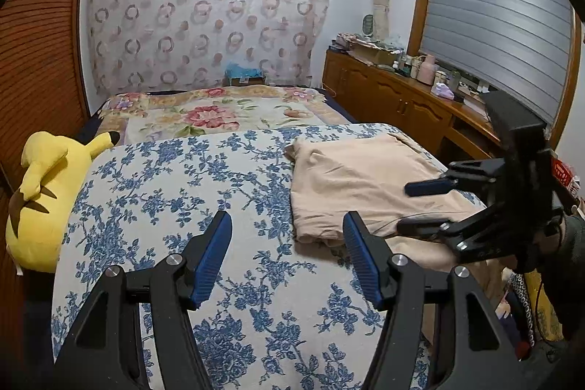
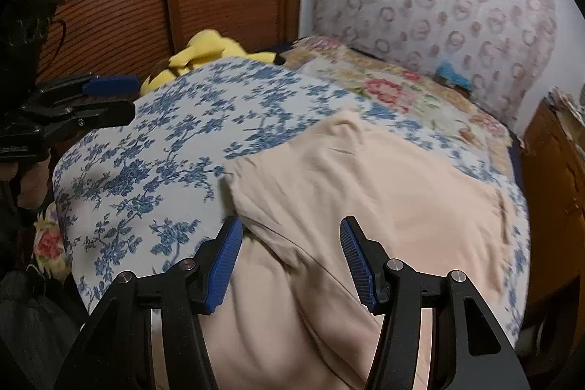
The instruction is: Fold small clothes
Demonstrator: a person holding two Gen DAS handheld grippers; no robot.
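The beige garment (image 2: 365, 192) lies spread on the blue-flowered bedspread (image 2: 153, 148), toward the side of the bed nearest the wooden cabinet (image 1: 398, 97). Its near part runs under the bottom of the right wrist view and is cut off there, so its full outline cannot be read, and that whole picture is smeared with blur. What shows is soft, plain cloth, mostly flat, with a rounded corner lifted a little at the far left edge and long shallow creases running toward the camera. In the left wrist view the same cloth (image 1: 358, 178) looks folded over on itself along its left edge, with a dark thin line crossing its near part.

The right gripper (image 2: 290, 262) hangs just over the garment's near left edge, blue pads apart and nothing between them. The left gripper (image 1: 289, 254) is above bare bedspread beside the cloth, its fingers also apart and empty.

A yellow plush toy (image 1: 40, 196) lies at the bed's left edge, half hidden in the right wrist view. Beyond are a floral quilt (image 1: 215, 114) and a ring-patterned curtain (image 1: 204, 13).
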